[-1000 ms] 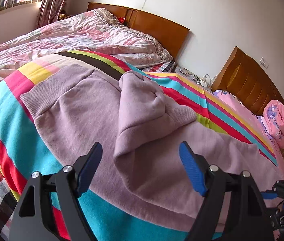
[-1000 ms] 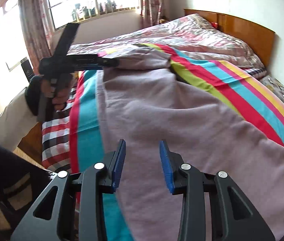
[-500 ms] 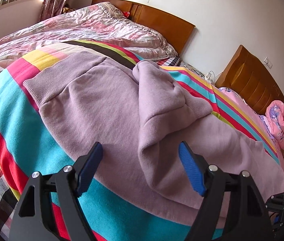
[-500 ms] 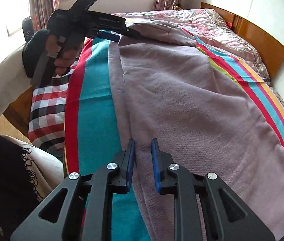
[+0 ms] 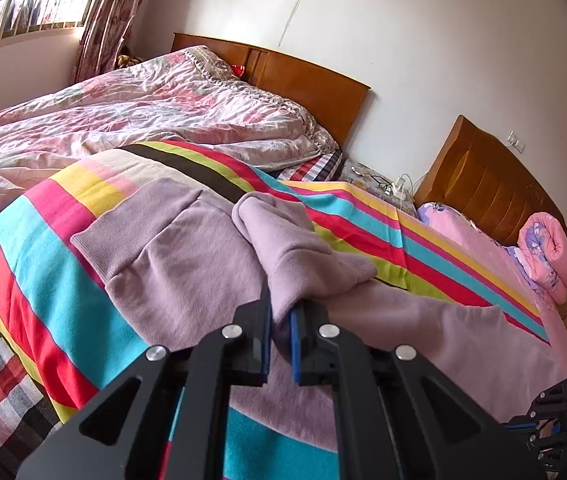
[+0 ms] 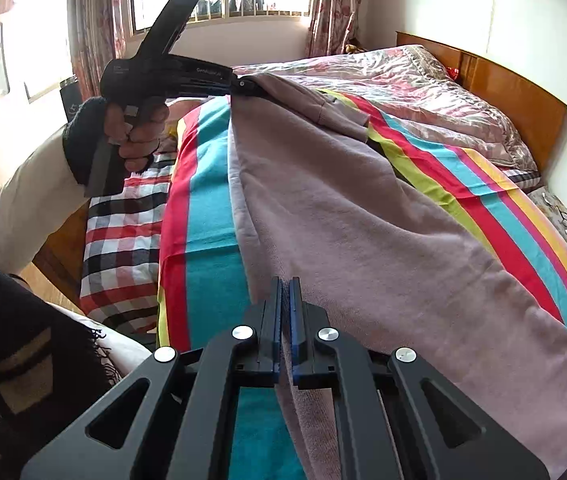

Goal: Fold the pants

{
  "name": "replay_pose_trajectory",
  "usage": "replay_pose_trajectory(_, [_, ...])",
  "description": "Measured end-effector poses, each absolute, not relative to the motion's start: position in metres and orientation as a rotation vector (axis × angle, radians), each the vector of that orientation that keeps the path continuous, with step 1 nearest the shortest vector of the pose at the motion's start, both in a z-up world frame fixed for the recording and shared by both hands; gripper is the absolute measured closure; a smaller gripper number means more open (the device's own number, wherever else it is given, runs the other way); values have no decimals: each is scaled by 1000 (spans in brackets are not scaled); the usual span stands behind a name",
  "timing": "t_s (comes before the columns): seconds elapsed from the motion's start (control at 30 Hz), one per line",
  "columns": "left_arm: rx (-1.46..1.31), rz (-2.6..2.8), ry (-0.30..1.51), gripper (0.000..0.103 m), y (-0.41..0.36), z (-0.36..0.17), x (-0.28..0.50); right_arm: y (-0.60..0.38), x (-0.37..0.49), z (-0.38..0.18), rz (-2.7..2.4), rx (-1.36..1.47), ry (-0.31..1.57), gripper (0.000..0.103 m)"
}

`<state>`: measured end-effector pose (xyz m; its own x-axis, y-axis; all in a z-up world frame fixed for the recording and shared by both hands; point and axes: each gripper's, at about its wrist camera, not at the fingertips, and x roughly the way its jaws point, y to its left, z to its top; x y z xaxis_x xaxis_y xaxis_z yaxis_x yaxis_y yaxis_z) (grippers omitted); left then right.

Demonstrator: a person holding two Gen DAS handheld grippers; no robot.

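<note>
Mauve pants [image 5: 187, 264] lie spread on a striped blanket [image 5: 43, 264], waistband to the left. One leg [image 5: 303, 256] is folded back over them, cuff toward me. My left gripper [image 5: 281, 308] is closing and pinches the edge of that folded leg, lifting it. In the right wrist view the pants [image 6: 363, 220] stretch away from me. My right gripper [image 6: 285, 284] is closing on their near edge, with cloth between the pads. The left gripper [image 6: 249, 86], held by a hand [image 6: 135, 132], grips the far end.
A crumpled pink floral quilt [image 5: 143, 112] covers the bed behind the blanket, under a wooden headboard [image 5: 307, 80]. A second bed with pink bedding [image 5: 483, 248] stands to the right. A checked sheet [image 6: 123, 240] hangs at the bed's side. The person's sleeve [image 6: 23, 200] is at left.
Both grippers went from open to shut on the pants. The left one moved in onto the folded leg and raised it. The right one closed on the near edge.
</note>
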<state>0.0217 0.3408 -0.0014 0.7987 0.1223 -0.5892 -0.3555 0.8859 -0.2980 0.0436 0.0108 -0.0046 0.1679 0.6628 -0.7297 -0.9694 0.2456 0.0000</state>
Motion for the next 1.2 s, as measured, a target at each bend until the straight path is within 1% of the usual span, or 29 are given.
replay_pose_trajectory(0.03, [-411, 281, 630, 95, 341, -10, 23, 15, 42, -13, 1254, -562, 721, 99])
replay_pose_trajectory(0.07, [-416, 298, 675, 91, 343, -22, 26, 19, 42, -24, 1260, -586, 756, 97])
replay_pose_trajectory(0.1, [-422, 313, 720, 89, 345, -34, 27, 23, 42, -35, 1249, -613, 782, 97])
replay_pose_trajectory(0.17, [-418, 332, 784, 63, 349, -53, 29, 24, 46, -42, 1272, -570, 812, 85])
replay_pose_trajectory(0.2, [-411, 312, 764, 61, 349, -53, 26, 24, 50, -41, 1274, -552, 836, 77])
replay_pose_trajectory(0.23, [-402, 318, 746, 40, 348, -49, 23, 23, 52, -38, 1254, -553, 834, 59])
replay_pose_trajectory(0.27, [-385, 351, 719, 21, 349, -44, 19, 22, 55, -33, 1243, -545, 821, 52])
replay_pose_trajectory(0.3, [-364, 386, 684, 19, 350, -36, 15, 19, 60, -28, 1256, -521, 815, 52])
replay_pose_trajectory(0.4, [-300, 386, 638, 19, 347, -15, 14, 19, 79, -10, 1233, -470, 784, 52])
replay_pose_trajectory(0.53, [-75, 301, 666, 19, 306, 1, 41, 39, 125, 4, 1165, -387, 773, 52])
replay_pose_trajectory(0.67, [271, 315, 758, 19, 265, -15, 87, 59, 165, 8, 1143, -241, 792, 52])
replay_pose_trajectory(0.73, [434, 292, 805, 19, 250, -31, 105, 67, 171, 6, 1150, -198, 797, 52])
replay_pose_trajectory(0.8, [538, 241, 834, 19, 239, -42, 116, 73, 171, 2, 1150, -183, 803, 52])
replay_pose_trajectory(0.83, [553, 232, 841, 21, 238, -47, 120, 75, 170, -1, 1153, -187, 811, 52])
replay_pose_trajectory(0.87, [551, 237, 851, 29, 242, -50, 125, 77, 168, -4, 1149, -197, 815, 52])
replay_pose_trajectory(0.9, [528, 234, 873, 38, 247, -53, 130, 78, 167, -7, 1144, -209, 820, 52])
replay_pose_trajectory(0.93, [490, 231, 888, 67, 254, -55, 133, 78, 167, -9, 1141, -214, 826, 52])
replay_pose_trajectory(0.97, [437, 235, 878, 80, 263, -54, 133, 77, 167, -11, 1134, -214, 830, 52])
replay_pose_trajectory(1.03, [204, 207, 786, 90, 288, -34, 120, 75, 169, -12, 1119, -207, 833, 52])
replay_pose_trajectory(1.13, [-352, 115, 559, 91, 360, -8, 81, 72, 173, -10, 1107, -199, 833, 52])
replay_pose_trajectory(1.2, [-711, 127, 443, 91, 416, -17, 53, 73, 175, -11, 1111, -203, 833, 52])
